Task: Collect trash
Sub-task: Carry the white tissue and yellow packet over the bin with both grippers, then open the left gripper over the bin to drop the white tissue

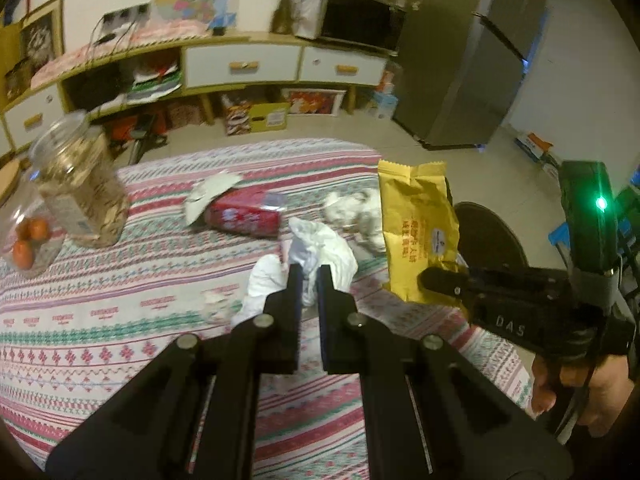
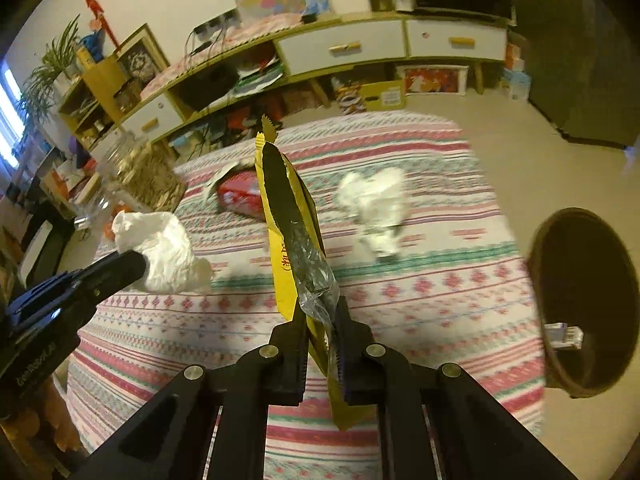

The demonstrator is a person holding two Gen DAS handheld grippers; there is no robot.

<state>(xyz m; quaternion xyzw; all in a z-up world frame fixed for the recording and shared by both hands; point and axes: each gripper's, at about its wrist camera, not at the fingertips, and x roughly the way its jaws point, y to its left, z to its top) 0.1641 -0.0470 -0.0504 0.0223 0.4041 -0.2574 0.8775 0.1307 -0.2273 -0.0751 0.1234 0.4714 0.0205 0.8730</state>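
Note:
My left gripper (image 1: 308, 270) is shut on a crumpled white tissue (image 1: 320, 248), held above the striped tablecloth (image 1: 120, 312). From the right wrist view the same tissue (image 2: 164, 252) bulges past the left gripper's fingertips (image 2: 132, 266). My right gripper (image 2: 320, 308) is shut on a yellow snack wrapper (image 2: 288, 216) that stands up edge-on from its jaws. In the left wrist view the wrapper (image 1: 416, 232) hangs from the right gripper (image 1: 434, 278), off the table's right side. Another crumpled tissue (image 2: 376, 208) and a red packet (image 1: 244, 218) lie on the cloth.
A dark round bin (image 2: 584, 300) stands on the floor just right of the table, with a small item inside. A glass jar of nuts (image 1: 80, 184) and a jar with oranges (image 1: 24, 236) stand at the table's left. A low cabinet (image 1: 240, 64) and a fridge (image 1: 472, 60) lie beyond.

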